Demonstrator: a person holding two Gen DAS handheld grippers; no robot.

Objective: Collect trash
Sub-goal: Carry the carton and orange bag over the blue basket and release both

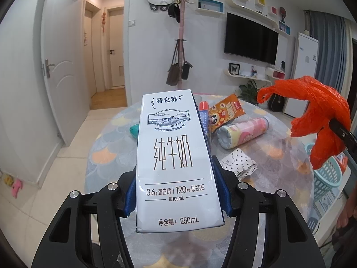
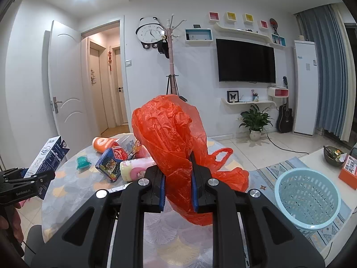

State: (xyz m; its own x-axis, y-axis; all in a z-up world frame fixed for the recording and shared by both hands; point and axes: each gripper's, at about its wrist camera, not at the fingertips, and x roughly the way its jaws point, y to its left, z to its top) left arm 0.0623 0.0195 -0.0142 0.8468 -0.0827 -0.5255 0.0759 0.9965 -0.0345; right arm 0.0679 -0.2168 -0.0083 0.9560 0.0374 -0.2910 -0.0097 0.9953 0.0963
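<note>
My left gripper point(image 1: 175, 172) is shut on a white 250 mL milk carton point(image 1: 174, 147), its blue pads pressing both sides, held above a round table point(image 1: 107, 156). In the right wrist view the same carton point(image 2: 48, 154) and left gripper point(image 2: 38, 178) show at the left edge. My right gripper point(image 2: 177, 167) is shut on a crumpled orange plastic bag point(image 2: 171, 143), which bulges above and hangs below the jaws. From the left wrist view the bag point(image 1: 316, 116) hangs at the right.
More litter lies on the table: a snack packet point(image 1: 227, 111), a pink bottle point(image 1: 245, 131), a teal lump point(image 2: 82, 162), a blue box point(image 2: 109, 163), an orange tub point(image 2: 103, 144), patterned paper point(image 1: 238, 163). A light blue basket point(image 2: 308, 197) stands on the rug at right.
</note>
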